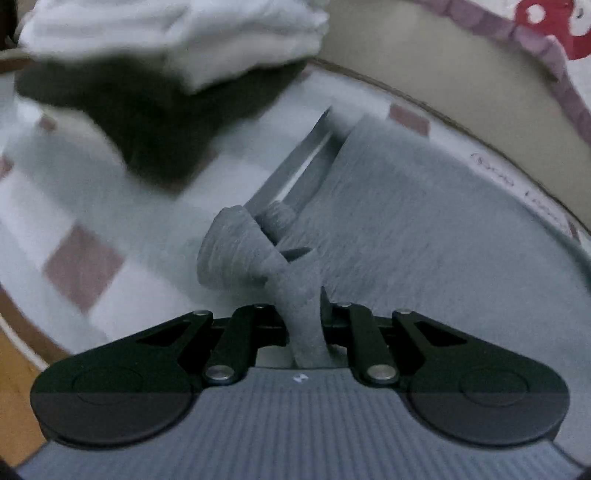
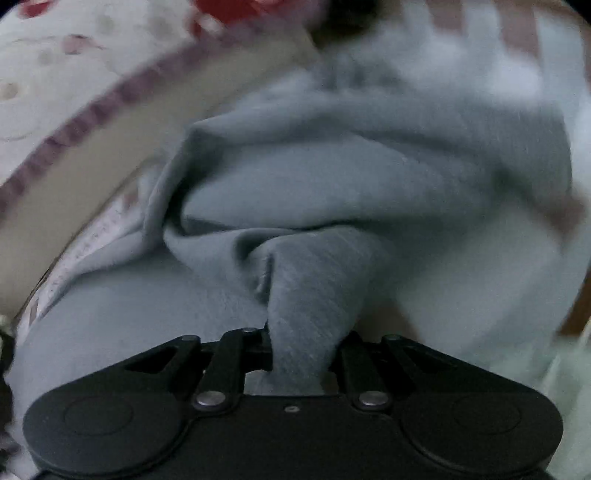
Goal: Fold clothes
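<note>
A grey fleecy garment lies spread on a checked cloth surface. In the left wrist view my left gripper is shut on a bunched fold of it; cloth wraps the base of the fingers and runs down between the jaws. In the right wrist view the same grey garment lies in deep rumpled folds. My right gripper is shut on a thick pinch of it, and the cloth hides its fingertips. Both views are blurred.
A folded white stack sits on a dark garment at the far left. A beige edge and patterned bedding with red marks border the far side. Wooden floor shows at the lower left.
</note>
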A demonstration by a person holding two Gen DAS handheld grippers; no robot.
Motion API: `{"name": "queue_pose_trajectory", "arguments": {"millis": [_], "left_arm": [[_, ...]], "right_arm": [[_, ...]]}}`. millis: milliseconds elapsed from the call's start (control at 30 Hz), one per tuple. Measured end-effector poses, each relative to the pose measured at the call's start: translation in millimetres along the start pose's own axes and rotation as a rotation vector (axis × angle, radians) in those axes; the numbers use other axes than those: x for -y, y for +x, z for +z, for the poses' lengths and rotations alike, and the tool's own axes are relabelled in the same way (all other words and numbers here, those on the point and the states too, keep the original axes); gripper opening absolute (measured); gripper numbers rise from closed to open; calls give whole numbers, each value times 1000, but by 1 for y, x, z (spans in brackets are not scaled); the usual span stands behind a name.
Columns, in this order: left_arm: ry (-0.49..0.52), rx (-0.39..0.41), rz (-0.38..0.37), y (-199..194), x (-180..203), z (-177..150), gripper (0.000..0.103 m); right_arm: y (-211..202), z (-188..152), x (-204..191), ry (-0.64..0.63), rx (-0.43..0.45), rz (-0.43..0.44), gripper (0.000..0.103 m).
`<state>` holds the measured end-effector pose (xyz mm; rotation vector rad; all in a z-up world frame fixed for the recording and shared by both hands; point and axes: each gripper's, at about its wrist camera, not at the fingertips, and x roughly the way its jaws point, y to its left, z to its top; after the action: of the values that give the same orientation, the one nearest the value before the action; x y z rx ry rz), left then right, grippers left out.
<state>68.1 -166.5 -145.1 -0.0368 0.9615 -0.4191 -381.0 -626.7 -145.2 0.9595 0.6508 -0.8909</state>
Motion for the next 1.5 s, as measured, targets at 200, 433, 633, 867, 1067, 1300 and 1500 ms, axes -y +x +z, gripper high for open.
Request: {"name": "queue_pose_trajectory", "arguments": {"millis": [200,433,633,867,1067,1300,1500], "left_arm": [[61,117,112,-36,-9,21,27],[43,92,-13,-58,-41,31,33],[103,40,-184,-19,-21,38,55],[118,-47,-207,18,-25,35,56],[105,-125,-277,33,-46,36,56],[96,-120,-273,36,-41,43,56],[70,-43,-289,18,-41,41,56]], "right_arm": [[-19,-4,-9,-56,-8,-157,53],[-87,-32,-88,-284,79,-2,52],[-11,-59,-281,-780,-18,428,52],[140,-79,-475,-1172,-273,478,63],[210,-84,-521,-1276,-347,432,64],[203,-93,-507,-1151,-334,669,7],[108,-82,-445,-1027,-193,907,6]]}}
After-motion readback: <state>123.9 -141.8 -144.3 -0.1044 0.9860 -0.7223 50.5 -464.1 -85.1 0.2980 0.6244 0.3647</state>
